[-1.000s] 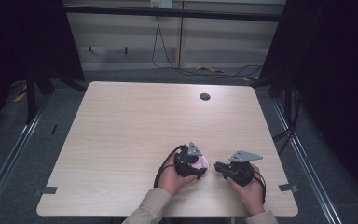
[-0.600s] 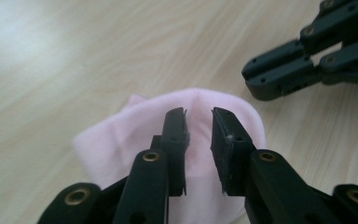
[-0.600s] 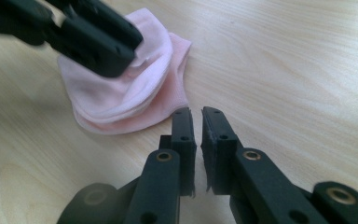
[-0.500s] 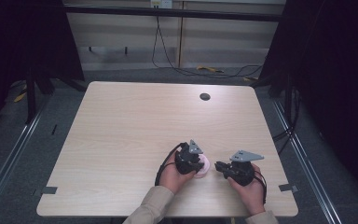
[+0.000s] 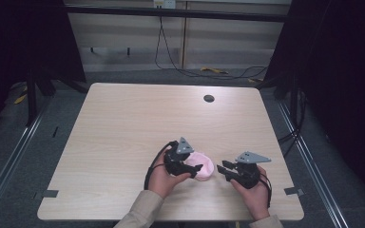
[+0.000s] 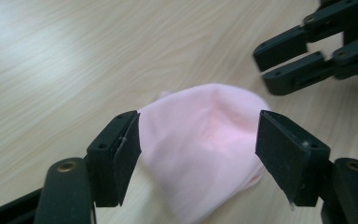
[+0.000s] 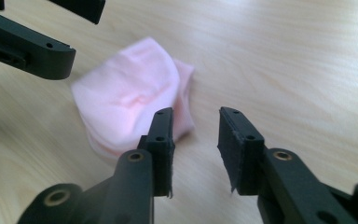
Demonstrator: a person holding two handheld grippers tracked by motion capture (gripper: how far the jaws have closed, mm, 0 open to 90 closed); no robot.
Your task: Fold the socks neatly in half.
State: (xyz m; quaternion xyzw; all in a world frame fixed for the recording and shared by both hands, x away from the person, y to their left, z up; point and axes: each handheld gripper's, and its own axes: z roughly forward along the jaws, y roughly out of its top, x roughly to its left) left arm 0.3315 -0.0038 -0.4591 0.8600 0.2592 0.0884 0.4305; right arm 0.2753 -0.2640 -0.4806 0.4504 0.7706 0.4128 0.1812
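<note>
While poised just over the pink cloth [image 6: 200,154], left gripper [image 6: 198,149] with jaws just opened, wide apart astride it, pads clear. Right gripper [image 7: 196,151] just right of the cloth, jaws also just parted, gap bare. Cloth bunched on the table [image 5: 123,123], near its front edge.

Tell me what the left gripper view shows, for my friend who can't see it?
A folded pink cloth lies on a wooden table between the open left claw, untouched. The right claw pokes in at the top right.
</note>
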